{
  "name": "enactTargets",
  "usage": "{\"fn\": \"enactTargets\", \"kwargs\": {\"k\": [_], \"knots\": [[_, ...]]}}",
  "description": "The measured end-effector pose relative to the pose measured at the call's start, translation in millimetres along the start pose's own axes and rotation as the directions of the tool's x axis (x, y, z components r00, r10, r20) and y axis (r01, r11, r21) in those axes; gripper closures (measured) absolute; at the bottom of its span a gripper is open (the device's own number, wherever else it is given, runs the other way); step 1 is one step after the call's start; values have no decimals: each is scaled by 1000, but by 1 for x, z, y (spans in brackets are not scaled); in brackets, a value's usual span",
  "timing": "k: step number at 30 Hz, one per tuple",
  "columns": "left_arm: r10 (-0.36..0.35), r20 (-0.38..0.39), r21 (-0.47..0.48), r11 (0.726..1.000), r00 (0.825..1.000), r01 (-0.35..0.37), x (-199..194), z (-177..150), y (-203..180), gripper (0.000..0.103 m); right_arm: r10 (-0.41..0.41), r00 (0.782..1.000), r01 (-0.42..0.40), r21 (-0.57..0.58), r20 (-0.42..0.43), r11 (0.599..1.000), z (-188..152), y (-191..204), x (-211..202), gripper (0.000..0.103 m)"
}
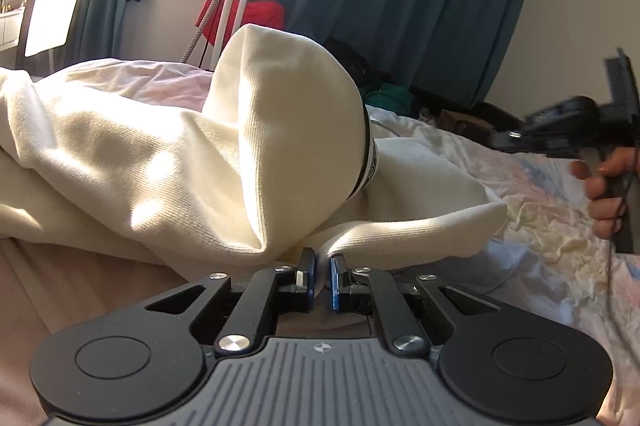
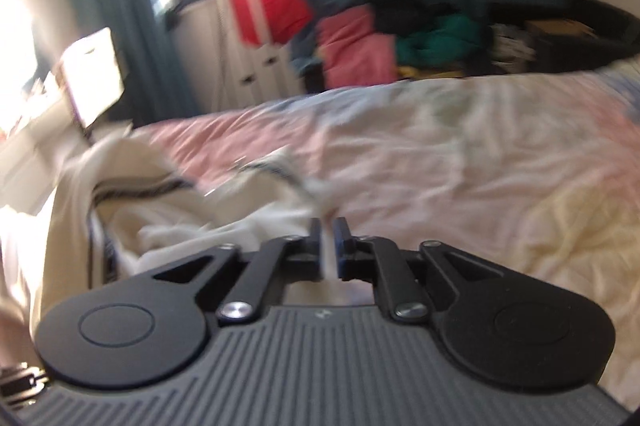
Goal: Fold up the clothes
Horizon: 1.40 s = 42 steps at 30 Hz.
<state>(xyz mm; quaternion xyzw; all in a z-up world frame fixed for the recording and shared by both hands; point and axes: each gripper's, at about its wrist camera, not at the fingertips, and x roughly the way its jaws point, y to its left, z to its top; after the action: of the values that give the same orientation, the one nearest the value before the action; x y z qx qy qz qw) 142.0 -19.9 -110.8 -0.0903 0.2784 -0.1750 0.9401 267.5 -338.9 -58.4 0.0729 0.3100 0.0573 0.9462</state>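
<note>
the left gripper [image 1: 323,276] had its jaws clamped on a fold of the cream garment [image 1: 168,154], lifting it off the bed [image 1: 540,226] for folding; the right gripper [image 2: 329,246], jaws nearly shut, seemingly pinched cream cloth too.

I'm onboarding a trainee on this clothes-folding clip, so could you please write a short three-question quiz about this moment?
1. True or false: the left gripper is shut on a fold of the cream garment.
2. What trims the garment's raised edge? A. a black-and-white band B. a red zip C. blue buttons
3. Fill in: the garment lies on a ____.

Key
1. True; its pads pinch the cloth.
2. A; the band runs along that edge.
3. Bed, with pastel bedding. The right gripper hangs over it; its view is too blurred to tell whether cloth is gripped.
</note>
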Motion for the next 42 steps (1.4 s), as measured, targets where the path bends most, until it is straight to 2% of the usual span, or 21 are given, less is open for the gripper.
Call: {"fn": "enactTargets", "kwargs": {"k": [1, 2, 3, 5, 8, 10, 13, 17, 19, 20, 22, 23, 26, 30, 31, 38, 42], "knots": [[-2, -1, -2, 1000, 1000, 2, 0, 0, 1, 95, 13, 1000, -13, -25, -12, 1000, 4, 13, 9, 69], [-7, -3, -8, 1000, 1000, 7, 1, -1, 4, 95, 25, 999, -26, -49, -25, 998, 7, 25, 17, 53], [-13, -4, -16, 1000, 1000, 13, 2, -3, 6, 95, 32, 999, -34, -69, -29, 997, 11, 36, 27, 45], [-26, -7, -31, 999, 1000, 25, 4, -6, 11, 95, 42, 998, -46, -102, -41, 994, 20, 55, 49, 46], [-49, -7, -55, 997, 999, 49, 10, -6, 20, 95, -15, 996, -2, -185, -90, 983, 26, 81, 92, 46], [-69, -8, -74, 995, 998, 68, 15, -6, 26, 95, -71, 989, 33, -280, -127, 959, 25, 97, 120, 46], [-92, -17, -98, 991, 996, 89, 23, -8, 34, 95, -99, 980, 29, -373, -172, 927, 20, 109, 153, 46], [-116, -19, -125, 986, 993, 113, 29, -9, 43, 95, -123, 973, 44, -369, -194, 928, 16, 104, 175, 46], [-124, -18, -132, 984, 992, 121, 32, -8, 41, 95, -136, 971, 56, -362, -197, 931, 15, 100, 182, 47], [-126, -18, -133, 984, 992, 122, 32, -8, 41, 95, -152, 969, 70, -371, -195, 926, 14, 100, 184, 55], [-125, -16, -133, 984, 992, 122, 28, -8, 40, 95, -215, 961, 139, -367, -176, 920, 12, 97, 184, 100], [-125, -16, -133, 984, 992, 122, 26, -8, 40, 95, -247, 955, 174, -364, -166, 915, 11, 96, 185, 99], [-120, -11, -127, 985, 993, 117, 20, -8, 39, 95, -224, 966, 180, -287, -129, 941, 14, 85, 169, 99], [-105, -7, -121, 987, 994, 104, 11, -8, 36, 95, -176, 982, 162, -162, -75, 973, 25, 63, 141, 99], [-105, -2, -123, 987, 994, 104, 9, -8, 36, 95, -147, 987, 136, -148, -62, 979, 28, 60, 133, 99], [-101, 3, -120, 988, 995, 100, 6, -8, 36, 95, -133, 991, 128, -174, -17, 976, 39, 62, 109, 99], [-102, 2, -119, 988, 995, 102, 8, -9, 36, 95, -168, 983, 173, -65, 70, 983, 47, 42, 92, 100]]}}
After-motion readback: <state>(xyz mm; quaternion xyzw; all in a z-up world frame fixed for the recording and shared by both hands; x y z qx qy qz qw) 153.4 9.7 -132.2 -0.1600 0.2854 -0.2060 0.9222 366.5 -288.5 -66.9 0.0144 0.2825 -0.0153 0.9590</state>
